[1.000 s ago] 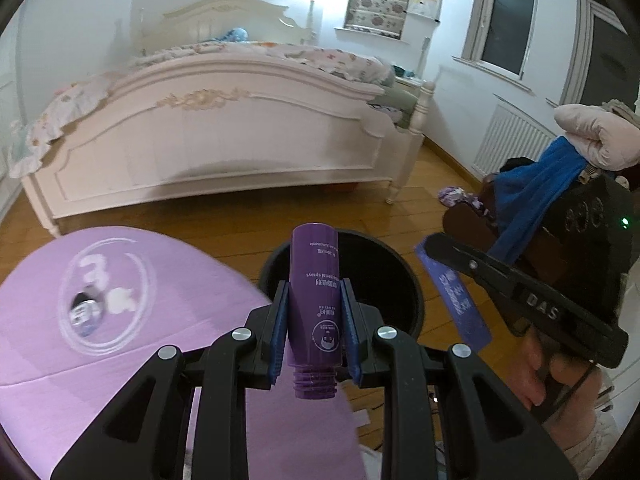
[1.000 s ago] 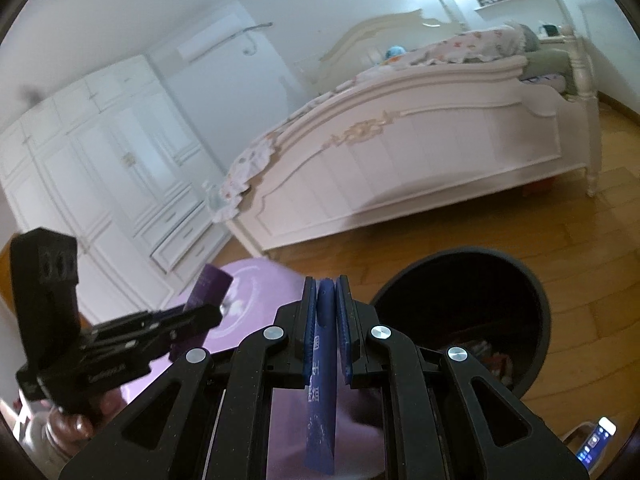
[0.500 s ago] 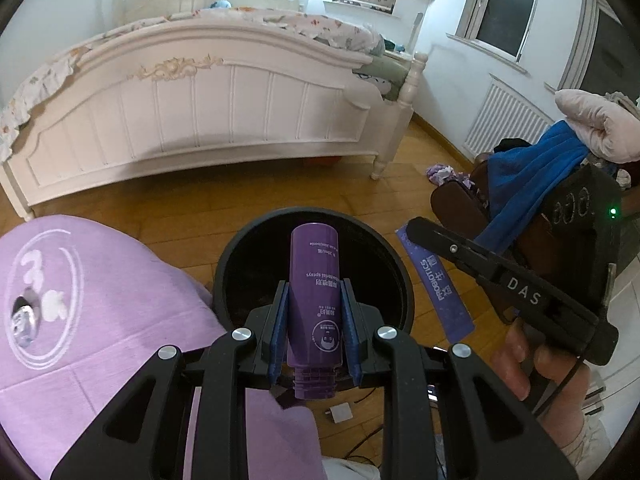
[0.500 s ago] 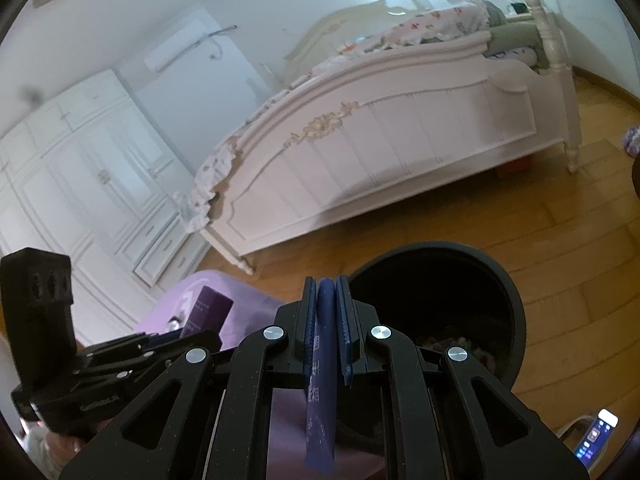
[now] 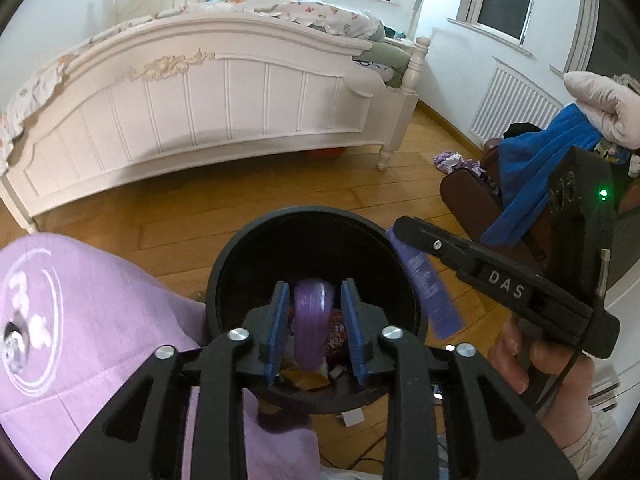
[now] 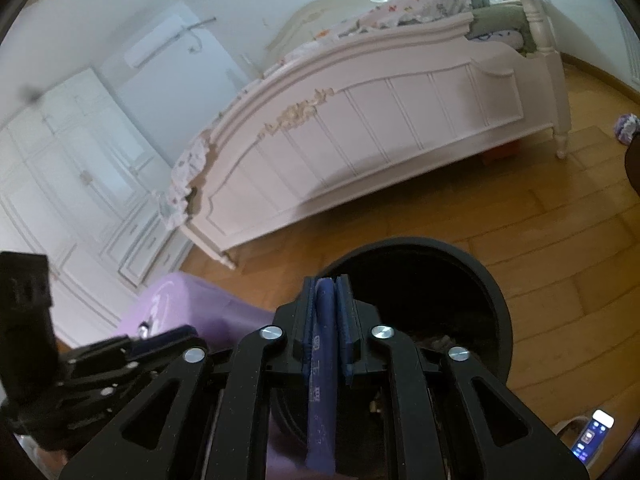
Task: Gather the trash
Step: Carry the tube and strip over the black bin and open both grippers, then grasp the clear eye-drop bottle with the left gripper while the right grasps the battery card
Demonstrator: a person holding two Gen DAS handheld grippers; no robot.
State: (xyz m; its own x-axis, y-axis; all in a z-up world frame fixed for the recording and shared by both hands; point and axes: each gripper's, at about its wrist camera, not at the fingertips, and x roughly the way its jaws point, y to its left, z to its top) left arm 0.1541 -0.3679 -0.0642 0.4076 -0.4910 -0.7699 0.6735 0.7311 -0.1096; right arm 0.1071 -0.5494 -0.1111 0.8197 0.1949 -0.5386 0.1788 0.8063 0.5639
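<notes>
My left gripper [image 5: 316,320] hangs over a black round bin [image 5: 240,256], jaws opening. A purple bottle [image 5: 314,320] shows blurred between the blue pads, with a gap on each side, end-on above the bin's inside. My right gripper [image 6: 326,320] is at the bin's [image 6: 496,296] near rim, jaws opening. A flat blue packet [image 6: 322,380] stands loosely between its pads. In the left wrist view that packet [image 5: 430,292] hangs blurred below the right gripper's tip [image 5: 404,228], beside the bin's right rim. A hand [image 5: 540,364] holds the right gripper.
Wrappers [image 5: 304,380] lie at the bin's bottom. A purple cloth-covered seat [image 5: 80,320] touches the bin on the left. A white bed [image 5: 200,100] stands behind across wooden floor. A chair with blue cloth [image 5: 532,168] is at the right. A phone [image 6: 592,436] lies near the bin.
Both grippers have come down closer over the bin. Both sets of jaws have widened. The purple bottle has slipped from upright to end-on and blurred; the blue packet sits looser.
</notes>
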